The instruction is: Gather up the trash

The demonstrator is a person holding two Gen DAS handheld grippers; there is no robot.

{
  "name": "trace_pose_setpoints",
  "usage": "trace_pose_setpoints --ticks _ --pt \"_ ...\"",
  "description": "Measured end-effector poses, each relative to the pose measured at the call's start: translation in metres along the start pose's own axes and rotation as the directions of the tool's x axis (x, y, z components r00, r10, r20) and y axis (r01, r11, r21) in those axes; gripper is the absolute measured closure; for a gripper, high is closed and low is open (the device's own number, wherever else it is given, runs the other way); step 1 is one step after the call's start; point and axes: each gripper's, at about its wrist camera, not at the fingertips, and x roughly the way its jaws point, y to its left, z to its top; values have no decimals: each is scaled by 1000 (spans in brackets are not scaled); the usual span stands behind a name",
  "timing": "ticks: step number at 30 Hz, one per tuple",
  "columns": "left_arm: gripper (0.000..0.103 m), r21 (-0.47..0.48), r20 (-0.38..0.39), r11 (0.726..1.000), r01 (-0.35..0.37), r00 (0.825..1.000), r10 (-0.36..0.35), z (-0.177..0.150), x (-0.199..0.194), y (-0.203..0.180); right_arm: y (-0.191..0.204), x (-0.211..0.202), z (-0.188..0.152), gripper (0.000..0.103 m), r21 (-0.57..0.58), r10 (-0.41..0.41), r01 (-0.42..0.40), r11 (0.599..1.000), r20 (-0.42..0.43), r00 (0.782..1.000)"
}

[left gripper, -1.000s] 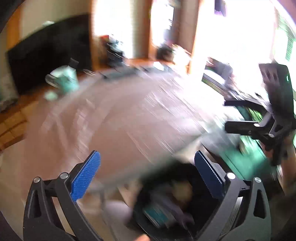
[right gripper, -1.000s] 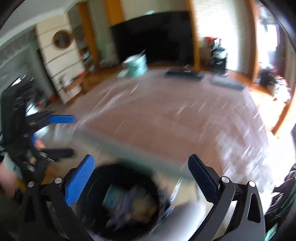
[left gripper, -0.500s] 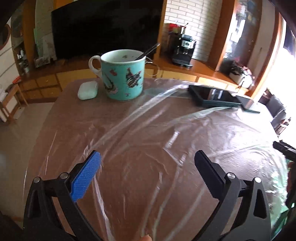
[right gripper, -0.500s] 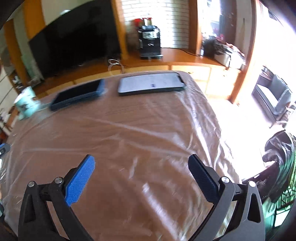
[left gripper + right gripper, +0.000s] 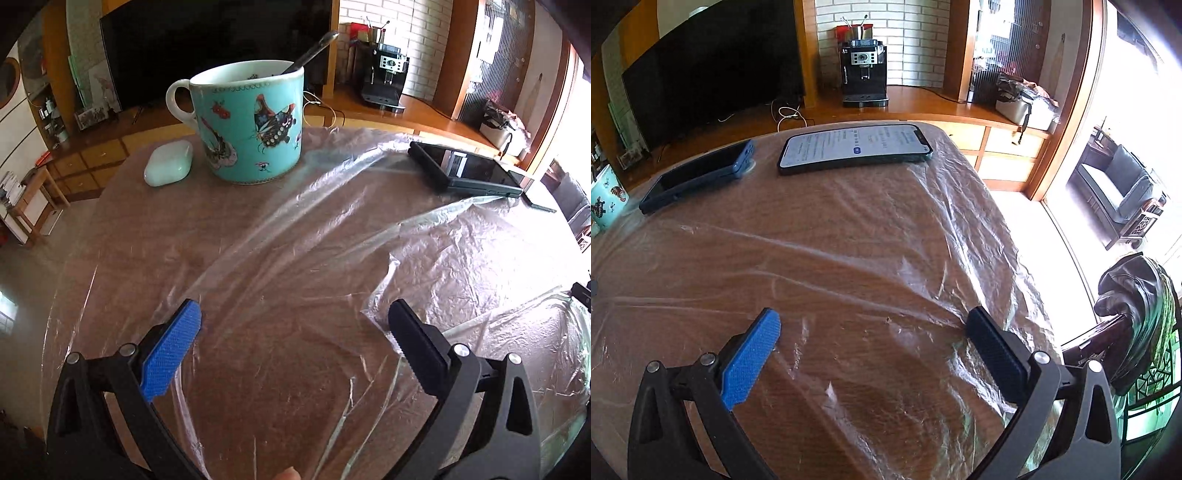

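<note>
Both claws, left point(image 5: 295, 325) and right point(image 5: 871, 330), gape wide and empty; yanking the plastic sheet point(image 5: 461, 258) could tip that mug point(image 5: 251, 125).

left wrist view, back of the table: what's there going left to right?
White earbud case → turquoise butterfly mug with a spoon in it → dark phone. All sit on the table, with the clear plastic sheet spread in front of them.
</note>
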Motion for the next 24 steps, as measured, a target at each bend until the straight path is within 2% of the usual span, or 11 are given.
trace_pose_setpoints --ticks 24 --pt "1 7 0 1000 2 1000 -2 -1 2 -1 1 -2 0 4 0 -1 1 1000 -1 1000"
